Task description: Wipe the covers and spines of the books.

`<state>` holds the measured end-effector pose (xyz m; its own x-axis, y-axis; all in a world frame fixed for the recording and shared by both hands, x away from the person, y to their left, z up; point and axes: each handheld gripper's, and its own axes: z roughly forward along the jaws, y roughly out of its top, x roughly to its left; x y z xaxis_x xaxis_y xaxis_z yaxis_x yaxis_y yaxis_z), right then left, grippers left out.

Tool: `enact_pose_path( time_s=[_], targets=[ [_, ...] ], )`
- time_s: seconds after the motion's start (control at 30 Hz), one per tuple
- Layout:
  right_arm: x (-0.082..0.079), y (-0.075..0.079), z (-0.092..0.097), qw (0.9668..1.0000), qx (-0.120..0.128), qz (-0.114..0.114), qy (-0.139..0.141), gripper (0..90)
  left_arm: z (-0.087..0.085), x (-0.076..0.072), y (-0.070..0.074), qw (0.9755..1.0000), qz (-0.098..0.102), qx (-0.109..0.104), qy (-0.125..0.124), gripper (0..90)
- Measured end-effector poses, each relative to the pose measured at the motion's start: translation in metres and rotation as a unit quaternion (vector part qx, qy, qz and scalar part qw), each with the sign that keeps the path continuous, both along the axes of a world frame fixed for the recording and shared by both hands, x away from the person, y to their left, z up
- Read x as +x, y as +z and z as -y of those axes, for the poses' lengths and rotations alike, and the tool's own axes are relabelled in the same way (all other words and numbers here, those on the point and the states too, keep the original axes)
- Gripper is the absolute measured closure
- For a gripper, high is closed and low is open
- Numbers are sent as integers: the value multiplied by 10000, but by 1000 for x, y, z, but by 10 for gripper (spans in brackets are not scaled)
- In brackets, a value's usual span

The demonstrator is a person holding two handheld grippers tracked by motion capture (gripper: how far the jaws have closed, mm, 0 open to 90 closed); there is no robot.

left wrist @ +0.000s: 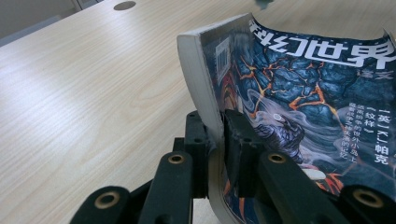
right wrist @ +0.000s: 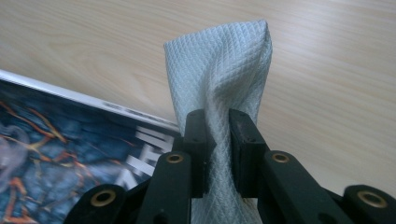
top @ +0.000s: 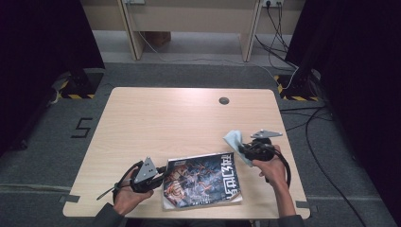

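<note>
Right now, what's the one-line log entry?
left gripper: shut on magazine edge | right gripper: shut on light-blue cloth, above table

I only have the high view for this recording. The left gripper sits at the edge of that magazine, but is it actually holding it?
Observer: Yes. In the left gripper view, the left gripper is shut on the magazine, pinching its bent-up cover edge.
Operator: And the pale thing at the right gripper?
Observer: A light blue cloth with a woven diamond texture, clamped in the right gripper and standing up above its fingers.
Operator: Is the cloth touching the magazine?
Observer: The right gripper view shows the cloth beside the magazine's edge, over bare table; contact cannot be told.
</note>
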<state>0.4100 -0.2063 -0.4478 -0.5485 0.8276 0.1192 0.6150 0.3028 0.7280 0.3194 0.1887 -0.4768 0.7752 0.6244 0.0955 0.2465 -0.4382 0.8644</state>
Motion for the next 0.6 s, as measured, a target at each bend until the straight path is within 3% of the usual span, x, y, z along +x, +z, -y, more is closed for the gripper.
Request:
enact_pose_path(
  time_s=[0.13,0.23,0.33,0.6],
  targets=[
    [3,-2,-32,9990,59,-54,440,788,2,-1,0,9999,94,28,-22,799],
    [3,-6,-49,9978,-66,-78,660,784,2,-3,1,9998,162,61,-55,800],
    [5,-8,-58,9973,-310,-74,657,778,3,-3,1,9997,211,107,-97,800],
    [8,-12,-64,9971,-287,-71,707,786,5,-3,2,9995,256,139,-94,797]
  ],
)
